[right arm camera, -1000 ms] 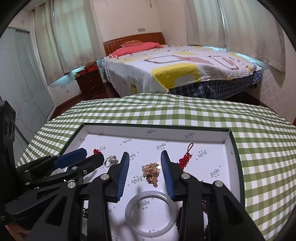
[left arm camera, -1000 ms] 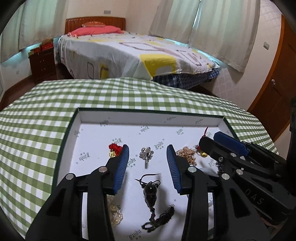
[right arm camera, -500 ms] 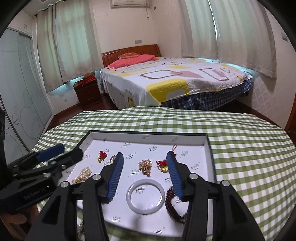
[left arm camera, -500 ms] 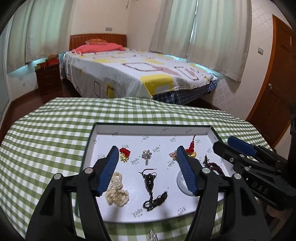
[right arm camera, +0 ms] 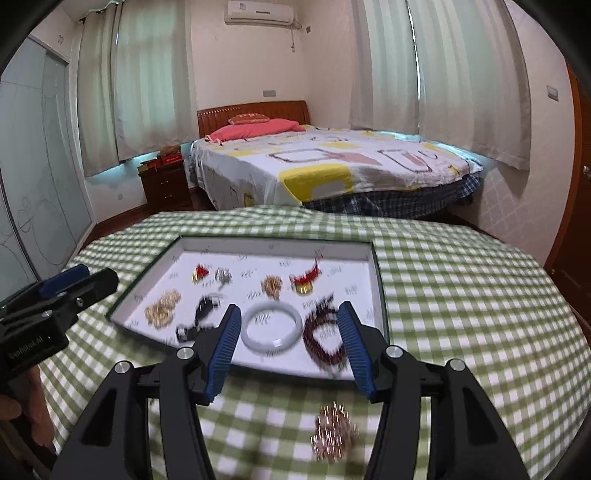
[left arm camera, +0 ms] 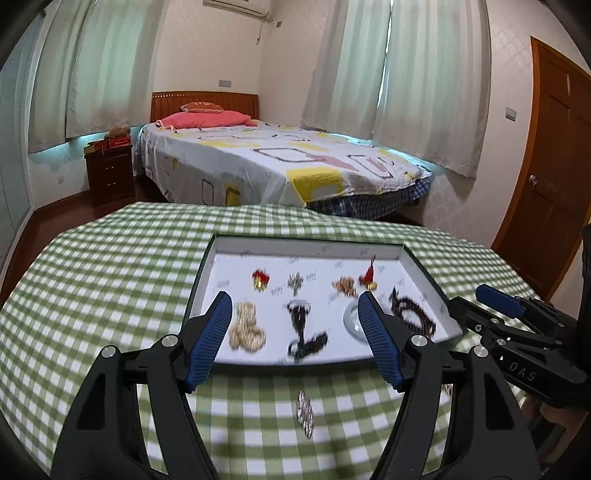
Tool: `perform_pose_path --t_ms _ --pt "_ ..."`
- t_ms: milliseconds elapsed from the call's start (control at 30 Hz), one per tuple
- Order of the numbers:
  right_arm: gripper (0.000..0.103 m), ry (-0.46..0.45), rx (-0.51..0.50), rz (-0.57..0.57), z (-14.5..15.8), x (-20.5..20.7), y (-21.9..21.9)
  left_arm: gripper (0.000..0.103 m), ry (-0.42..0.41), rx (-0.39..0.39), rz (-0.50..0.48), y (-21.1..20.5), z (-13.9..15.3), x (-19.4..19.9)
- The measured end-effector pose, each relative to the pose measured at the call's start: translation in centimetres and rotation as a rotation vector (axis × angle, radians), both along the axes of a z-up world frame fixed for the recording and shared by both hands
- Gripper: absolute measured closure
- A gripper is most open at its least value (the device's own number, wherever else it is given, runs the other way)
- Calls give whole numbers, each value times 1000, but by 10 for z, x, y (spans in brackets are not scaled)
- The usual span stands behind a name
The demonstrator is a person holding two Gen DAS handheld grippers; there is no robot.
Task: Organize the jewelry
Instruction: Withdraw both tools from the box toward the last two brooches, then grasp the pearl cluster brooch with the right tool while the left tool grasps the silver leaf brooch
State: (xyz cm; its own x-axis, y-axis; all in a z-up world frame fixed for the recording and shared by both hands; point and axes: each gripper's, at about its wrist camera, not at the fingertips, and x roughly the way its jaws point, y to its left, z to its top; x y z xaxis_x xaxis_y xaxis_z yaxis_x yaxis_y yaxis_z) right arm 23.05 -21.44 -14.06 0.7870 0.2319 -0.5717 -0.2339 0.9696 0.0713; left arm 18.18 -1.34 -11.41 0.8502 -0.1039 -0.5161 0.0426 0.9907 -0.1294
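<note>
A home bedroom. A made bed (right arm camera: 332, 166) with a patterned sheet, a pink pillow (right arm camera: 258, 130) and a wooden headboard (right arm camera: 255, 109) stands against the far wall; a dark nightstand (right arm camera: 166, 184) sits beside it. Pale curtains (right arm camera: 461, 74) cover the windows, an air conditioner (right arm camera: 260, 12) hangs high on the wall, and a wooden door (left arm camera: 550, 177) closes the right side. In front, a bench under a green checked cloth (right arm camera: 461, 295).

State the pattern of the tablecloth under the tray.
Green-and-white check tablecloth; clearest in the right wrist view.
</note>
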Motion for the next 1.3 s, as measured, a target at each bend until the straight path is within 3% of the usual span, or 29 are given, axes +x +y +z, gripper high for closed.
perform_pose_path --t_ms 533,1067,1200,1300 --pt "49 102 0 -66 -53 -14 -27 34 92 -8 48 14 -43 -29" --pt "49 185 -9 -98 -74 -4 -32 34 135 -29 54 14 -60 -26" --pt "58 216 -18 -91 -77 0 -30 34 144 -29 47 11 -63 -25" --pt "73 214 -33 -85 -78 -2 -28 34 152 -27 42 7 -65 -24"
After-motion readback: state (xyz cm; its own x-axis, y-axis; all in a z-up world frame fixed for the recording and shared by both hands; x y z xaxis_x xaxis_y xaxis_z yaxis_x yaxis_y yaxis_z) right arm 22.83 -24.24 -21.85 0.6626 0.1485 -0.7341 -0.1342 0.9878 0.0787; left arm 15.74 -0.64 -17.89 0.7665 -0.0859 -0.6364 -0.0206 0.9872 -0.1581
